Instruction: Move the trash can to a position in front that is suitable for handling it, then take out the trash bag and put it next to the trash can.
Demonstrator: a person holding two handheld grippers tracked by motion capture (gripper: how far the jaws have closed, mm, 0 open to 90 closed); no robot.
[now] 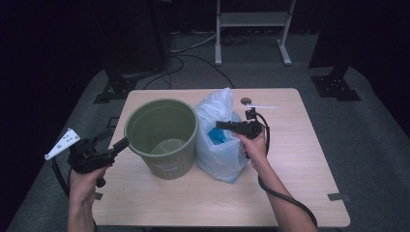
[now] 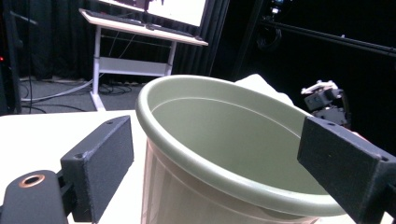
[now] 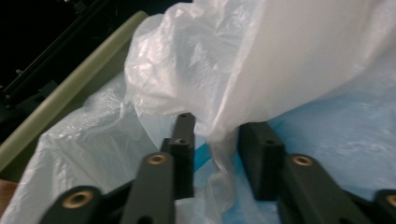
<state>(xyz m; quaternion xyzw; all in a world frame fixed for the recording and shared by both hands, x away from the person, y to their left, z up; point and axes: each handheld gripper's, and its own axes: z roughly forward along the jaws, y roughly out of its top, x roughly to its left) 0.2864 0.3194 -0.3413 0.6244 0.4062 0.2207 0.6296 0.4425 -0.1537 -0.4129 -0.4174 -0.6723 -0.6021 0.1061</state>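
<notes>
Jaws on the right gripper are standing apart with a fold of the white plastic bag hanging loose between them; left gripper is spread wide at the green bin rim, mid-table (bag touching the bin's right side). Suggest biting deeper on the bag before lifting.

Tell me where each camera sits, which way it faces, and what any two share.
High view: above the person's side, looking forward and down on the table; both forearms and tongs show.
Left gripper view: on the left tongs, facing the green bin; its jaws show.
Right gripper view: on the right tongs, facing the plastic bag.
All share the bin.
</notes>
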